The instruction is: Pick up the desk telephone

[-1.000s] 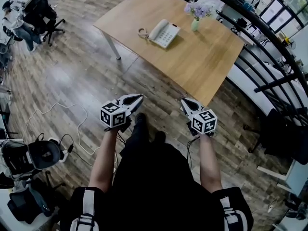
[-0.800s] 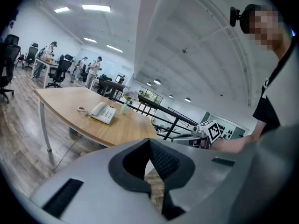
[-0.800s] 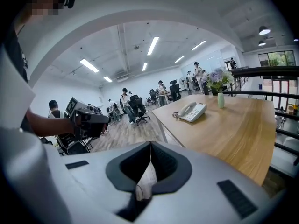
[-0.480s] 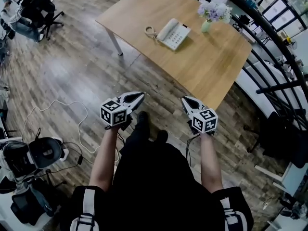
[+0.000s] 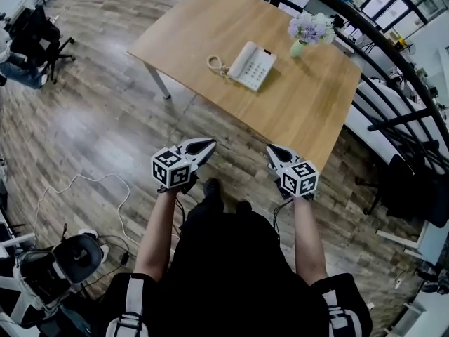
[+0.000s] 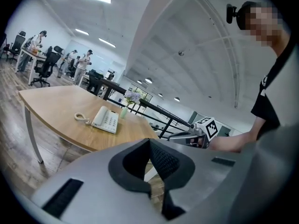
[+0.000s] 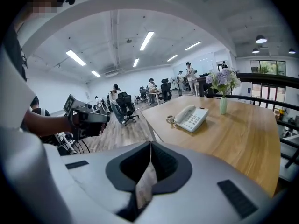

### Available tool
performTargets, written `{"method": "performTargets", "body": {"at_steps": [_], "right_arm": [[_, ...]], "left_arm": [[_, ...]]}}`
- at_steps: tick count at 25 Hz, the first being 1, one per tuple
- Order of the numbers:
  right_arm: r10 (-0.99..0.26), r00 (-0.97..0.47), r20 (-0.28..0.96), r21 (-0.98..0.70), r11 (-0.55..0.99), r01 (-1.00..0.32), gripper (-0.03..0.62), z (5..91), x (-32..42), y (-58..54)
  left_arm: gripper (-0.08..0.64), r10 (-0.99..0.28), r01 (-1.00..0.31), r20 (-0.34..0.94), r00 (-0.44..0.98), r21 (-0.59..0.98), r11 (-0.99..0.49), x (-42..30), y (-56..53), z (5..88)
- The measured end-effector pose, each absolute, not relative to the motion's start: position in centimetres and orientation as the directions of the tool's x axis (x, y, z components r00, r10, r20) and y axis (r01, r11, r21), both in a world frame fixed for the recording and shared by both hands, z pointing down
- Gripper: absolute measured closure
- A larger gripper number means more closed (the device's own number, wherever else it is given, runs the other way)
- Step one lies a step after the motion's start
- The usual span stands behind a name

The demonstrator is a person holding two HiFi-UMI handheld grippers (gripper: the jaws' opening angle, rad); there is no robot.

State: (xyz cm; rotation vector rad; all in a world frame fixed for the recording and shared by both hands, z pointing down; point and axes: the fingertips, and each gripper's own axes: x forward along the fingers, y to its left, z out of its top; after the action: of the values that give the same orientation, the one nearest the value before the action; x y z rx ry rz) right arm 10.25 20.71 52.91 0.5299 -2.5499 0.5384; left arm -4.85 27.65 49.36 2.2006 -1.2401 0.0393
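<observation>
An open-plan office: beyond the wooden table (image 5: 302,104) with its desk telephone (image 5: 251,64), swivel chairs (image 7: 125,107) and people (image 7: 190,74) fill desks under strip lights (image 7: 146,40); a black railing (image 7: 268,80) runs beside it.

Left tool (image 5: 210,144), right tool (image 5: 270,149) nearer table (image 5: 309,118).

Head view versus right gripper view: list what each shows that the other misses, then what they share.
Only the head view shows the white cable looping over the wood floor, and the marker cube on the right gripper. Only the right gripper view shows the ceiling lights and people standing at far desks beyond the table. Both show the desk telephone lying on the wooden table, the vase of flowers behind it, and the left gripper, held short of the table.
</observation>
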Motion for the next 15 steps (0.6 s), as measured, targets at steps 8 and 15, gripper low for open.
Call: {"method": "performTargets", "body": {"at_steps": [8, 15], "right_arm": [[-0.295, -0.802, 0.519, -0.243, 0.849, -0.47, 0.568, 52.6, 7.1, 20.4], [-0.339, -0.792, 0.509, -0.245, 0.824, -0.511, 0.568, 52.5, 6.8, 18.9]], "left_arm": [[0.538, -0.747, -0.767, 0.288, 0.599, 0.475, -0.431, -7.6, 25.4, 48.2], [0.538, -0.725, -0.756, 0.301, 0.619, 0.477, -0.448, -9.0, 23.9, 48.5]]}}
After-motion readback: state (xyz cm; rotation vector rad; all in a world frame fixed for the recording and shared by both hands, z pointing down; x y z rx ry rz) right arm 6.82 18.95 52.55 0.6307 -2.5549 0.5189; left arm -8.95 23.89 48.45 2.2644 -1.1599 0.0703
